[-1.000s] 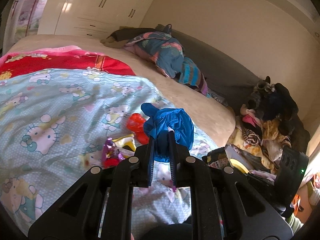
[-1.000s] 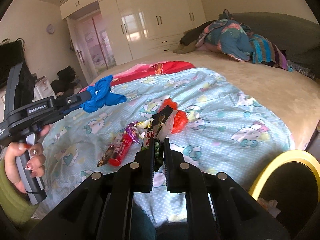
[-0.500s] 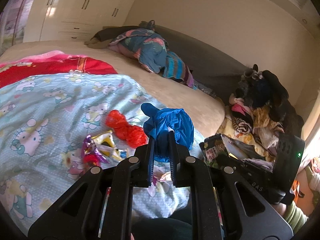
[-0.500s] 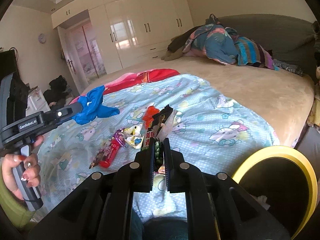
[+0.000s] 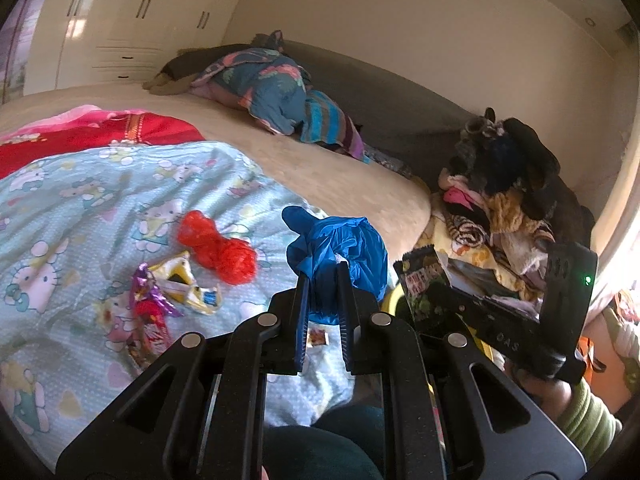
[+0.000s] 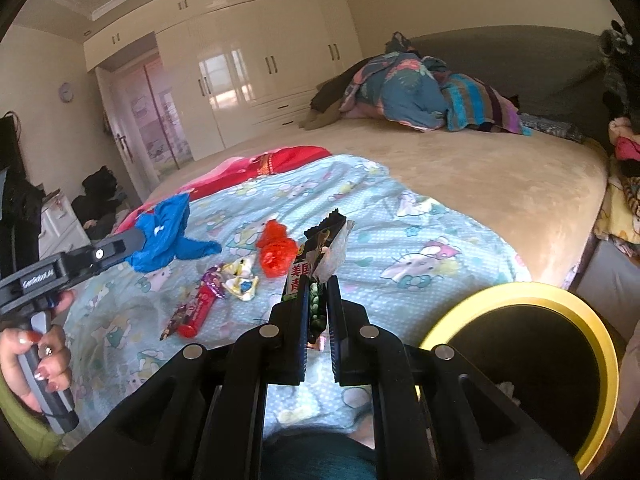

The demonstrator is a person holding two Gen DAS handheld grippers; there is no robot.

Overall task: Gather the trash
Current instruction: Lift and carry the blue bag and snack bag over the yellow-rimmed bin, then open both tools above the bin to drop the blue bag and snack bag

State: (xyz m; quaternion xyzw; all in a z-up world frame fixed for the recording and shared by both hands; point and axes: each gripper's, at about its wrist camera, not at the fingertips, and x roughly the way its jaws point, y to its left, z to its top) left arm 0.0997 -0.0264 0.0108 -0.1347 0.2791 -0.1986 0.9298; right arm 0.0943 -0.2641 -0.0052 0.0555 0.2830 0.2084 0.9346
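Observation:
My left gripper [image 5: 322, 276] is shut on a crumpled blue glove [image 5: 340, 244], held above the bed's near edge; the right wrist view shows the same glove [image 6: 166, 234] at that gripper's tip. My right gripper [image 6: 319, 286] is shut on a dark snack packet [image 6: 320, 252] with green and red print, which also shows in the left wrist view as the packet [image 5: 424, 276]. On the cartoon-cat bedsheet [image 6: 400, 240] lie a red crumpled bag [image 6: 276, 252], a white-and-yellow wrapper [image 6: 240, 278], a purple foil wrapper [image 5: 146, 284] and a red tube-shaped wrapper [image 6: 198, 312].
A black bin with a yellow rim [image 6: 532, 364] stands at the lower right beside the bed. A pile of clothes and plush toys [image 5: 500, 200] sits right of the bed. Bedding [image 6: 420, 92] is heaped by the grey headboard; wardrobes line the far wall.
Both grippers have swung to the right along the bed edge, each keeping its hold. The bin now fills more of the right wrist view, and the trash on the sheet has slid left.

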